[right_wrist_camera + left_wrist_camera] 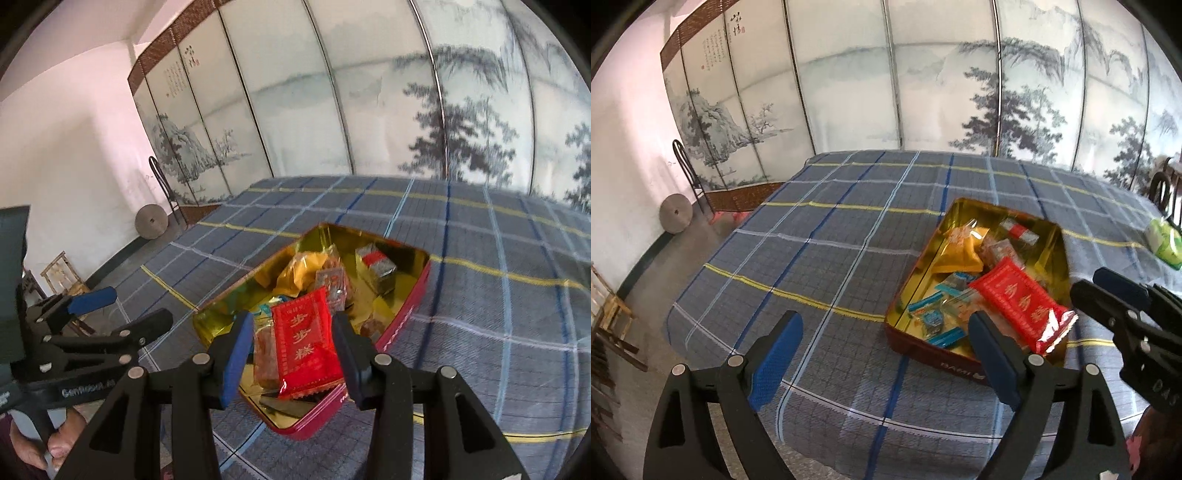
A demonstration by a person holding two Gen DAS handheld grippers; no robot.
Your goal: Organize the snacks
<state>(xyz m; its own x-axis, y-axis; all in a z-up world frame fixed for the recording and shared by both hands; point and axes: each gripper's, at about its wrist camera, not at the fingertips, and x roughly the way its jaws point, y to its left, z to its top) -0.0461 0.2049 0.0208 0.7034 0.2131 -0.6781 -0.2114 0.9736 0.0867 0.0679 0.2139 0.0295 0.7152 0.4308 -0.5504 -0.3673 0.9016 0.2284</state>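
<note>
An open tin [934,355] [402,314], red outside and gold inside, stands on the plaid cloth with several wrapped snacks in it. A red packet [1023,306] [303,339] lies on top, its near end over the tin's rim. A yellow packet [960,254] [299,273] and a red-and-silver one [1019,230] [376,262] lie farther back. My left gripper [884,356] [142,304] is open wide over bare cloth, left of the tin. My right gripper [293,350] [1087,282] hovers at the tin's near right; its jaws stand narrowly apart and touch nothing, with the red packet lying below.
A green packet [1165,242] lies on the cloth at the far right. The plaid-covered table [831,258] ends before a painted folding screen [923,92]. A chair [685,166], a stone disc [675,213] and wooden stools [613,310] stand on the floor at the left.
</note>
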